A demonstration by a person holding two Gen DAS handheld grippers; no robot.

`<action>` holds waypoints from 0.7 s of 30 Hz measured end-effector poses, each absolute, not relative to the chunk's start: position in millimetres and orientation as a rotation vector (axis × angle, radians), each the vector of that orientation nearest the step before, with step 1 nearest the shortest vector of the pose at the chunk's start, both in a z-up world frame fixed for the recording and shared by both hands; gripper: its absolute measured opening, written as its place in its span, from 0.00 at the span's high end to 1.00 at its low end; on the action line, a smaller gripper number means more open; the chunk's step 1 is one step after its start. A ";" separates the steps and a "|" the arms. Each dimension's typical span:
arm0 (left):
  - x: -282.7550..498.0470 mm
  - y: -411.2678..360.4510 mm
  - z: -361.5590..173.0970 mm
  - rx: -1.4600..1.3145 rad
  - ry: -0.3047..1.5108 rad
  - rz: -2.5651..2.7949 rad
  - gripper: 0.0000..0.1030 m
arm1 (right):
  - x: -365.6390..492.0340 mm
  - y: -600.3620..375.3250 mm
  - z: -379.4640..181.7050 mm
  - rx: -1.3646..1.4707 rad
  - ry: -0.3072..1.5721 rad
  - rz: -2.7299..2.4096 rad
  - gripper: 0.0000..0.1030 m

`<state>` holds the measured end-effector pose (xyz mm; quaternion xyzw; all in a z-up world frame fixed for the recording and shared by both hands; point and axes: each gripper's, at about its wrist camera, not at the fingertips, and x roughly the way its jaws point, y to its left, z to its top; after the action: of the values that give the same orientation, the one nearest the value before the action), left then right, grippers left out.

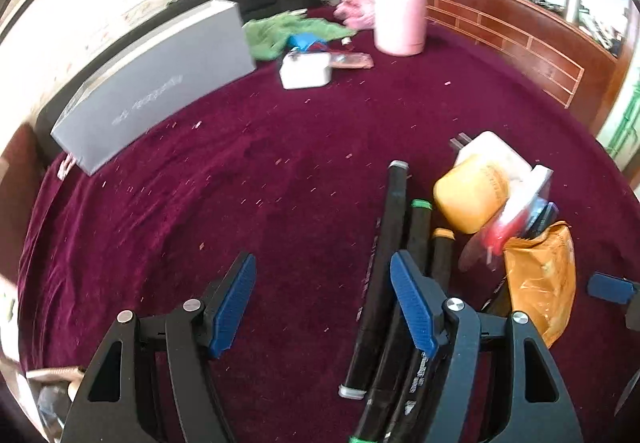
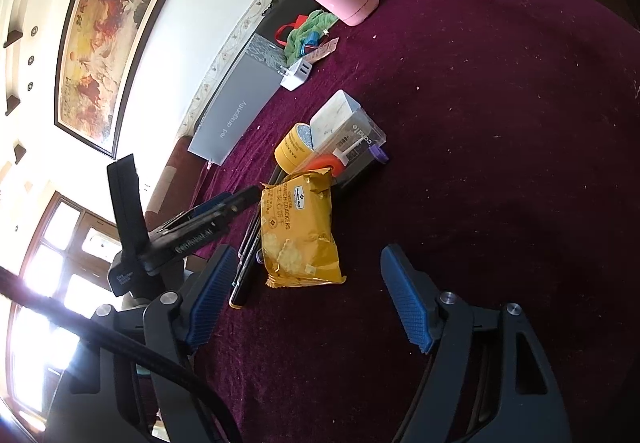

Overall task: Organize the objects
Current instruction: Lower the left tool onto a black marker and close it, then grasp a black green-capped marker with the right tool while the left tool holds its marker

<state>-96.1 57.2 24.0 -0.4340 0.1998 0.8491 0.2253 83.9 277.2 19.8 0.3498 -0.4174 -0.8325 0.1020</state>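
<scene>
Left gripper (image 1: 324,303) jaws apart, empty, beside markers (image 1: 384,283); right gripper (image 2: 308,299) apart near cracker packet (image 2: 298,231)

Surface is covered by a maroon velvet cloth (image 1: 280,183); grey box (image 1: 160,83) is laid at 10 o'clock; white charger (image 1: 306,71), green cloth (image 1: 280,31) and upright pink flask (image 1: 398,3) at 12; black markers (image 1: 384,263), yellow jar (image 1: 470,197), cracker packet (image 1: 540,279) clustered at 4.
</scene>
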 end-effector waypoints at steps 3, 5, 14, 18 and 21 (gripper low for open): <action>-96.3 65.9 15.7 -1.206 0.655 2.337 0.38 | 84.0 277.3 19.8 1.032 -1.231 -2.459 0.28; -99.0 65.8 14.2 -1.229 0.663 2.340 0.38 | 83.7 277.4 19.7 1.034 -1.230 -2.459 0.28; -96.9 59.7 14.3 -1.296 0.516 2.238 0.89 | 83.3 274.3 20.6 1.054 -1.195 -2.483 0.28; -91.6 31.8 14.3 -1.356 0.417 2.271 0.89 | 82.1 270.6 20.8 1.076 -1.156 -2.505 0.27; -83.0 -7.3 14.1 -1.411 0.308 2.325 0.89 | 82.4 269.9 20.7 1.078 -1.149 -2.510 0.27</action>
<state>-83.0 -7.3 14.1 -0.5050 0.1104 0.8322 0.2007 82.4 269.9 20.7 0.3624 -0.3861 -0.8436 0.0888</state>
